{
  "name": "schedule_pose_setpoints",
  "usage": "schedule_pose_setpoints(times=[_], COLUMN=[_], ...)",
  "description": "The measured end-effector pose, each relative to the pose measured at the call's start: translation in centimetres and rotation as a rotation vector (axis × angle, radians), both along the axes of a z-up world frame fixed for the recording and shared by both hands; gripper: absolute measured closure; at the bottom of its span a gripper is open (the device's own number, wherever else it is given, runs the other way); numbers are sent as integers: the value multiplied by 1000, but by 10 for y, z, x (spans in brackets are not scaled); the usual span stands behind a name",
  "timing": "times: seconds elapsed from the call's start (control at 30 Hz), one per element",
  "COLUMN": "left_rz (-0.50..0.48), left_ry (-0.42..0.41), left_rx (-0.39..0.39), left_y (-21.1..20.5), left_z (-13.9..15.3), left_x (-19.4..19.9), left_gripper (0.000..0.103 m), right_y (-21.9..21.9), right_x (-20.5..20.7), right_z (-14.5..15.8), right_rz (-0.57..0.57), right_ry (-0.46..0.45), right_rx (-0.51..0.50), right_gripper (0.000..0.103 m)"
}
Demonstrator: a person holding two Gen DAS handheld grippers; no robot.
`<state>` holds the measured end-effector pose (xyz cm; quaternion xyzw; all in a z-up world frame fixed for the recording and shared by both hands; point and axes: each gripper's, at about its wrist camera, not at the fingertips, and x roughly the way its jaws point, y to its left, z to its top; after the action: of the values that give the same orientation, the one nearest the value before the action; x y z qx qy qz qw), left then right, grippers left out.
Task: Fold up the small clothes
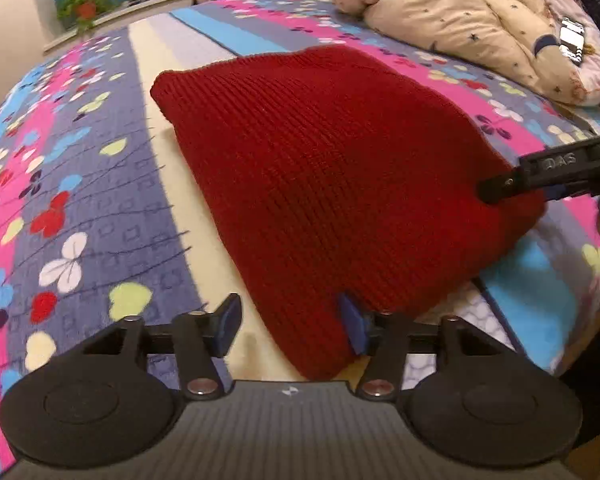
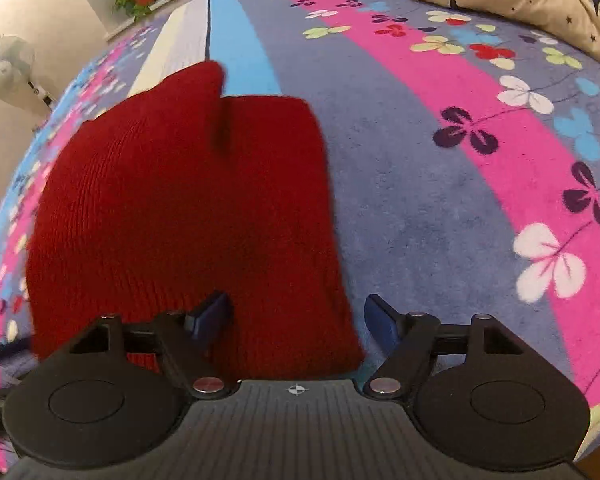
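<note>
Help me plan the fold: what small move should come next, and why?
Probably close the left gripper on the near edge of the red knit hat, which lies flat on the floral bedspread. Both grippers' jaws stand open, the right gripper astride the hat's other corner, so nothing is gripped yet.

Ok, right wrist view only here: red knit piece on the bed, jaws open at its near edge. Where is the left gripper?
Observer: The left gripper is at the other near corner of the red knit piece, jaws open, that corner lying between its fingers.
Operator: Can you see my gripper from there?
Observer: Yes, the right gripper comes in from the side with its tip over the piece's edge; whether it touches I cannot tell.
</note>
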<state>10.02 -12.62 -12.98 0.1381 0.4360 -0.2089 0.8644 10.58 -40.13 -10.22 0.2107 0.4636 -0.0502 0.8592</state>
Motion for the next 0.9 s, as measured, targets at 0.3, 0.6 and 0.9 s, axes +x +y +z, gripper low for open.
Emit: schedule_pose_setpoints(times=[0.3,0.6,0.9], left_rz=[174,340,361], left_ry=[-75,301,366], left_rx=[-153,-436,-575], left_y=[22,38,42], left_z=[67,12,-28], left_x=[63,168,194], left_gripper=[11,11,13], right_y=[12,18,15], right_x=[2,8,4], right_z=[1,-7,2], right_rz=[11,11,56], right_ry=[-15,14,-72], right_rx=[-4,-6,27], right_gripper=[26,20,49])
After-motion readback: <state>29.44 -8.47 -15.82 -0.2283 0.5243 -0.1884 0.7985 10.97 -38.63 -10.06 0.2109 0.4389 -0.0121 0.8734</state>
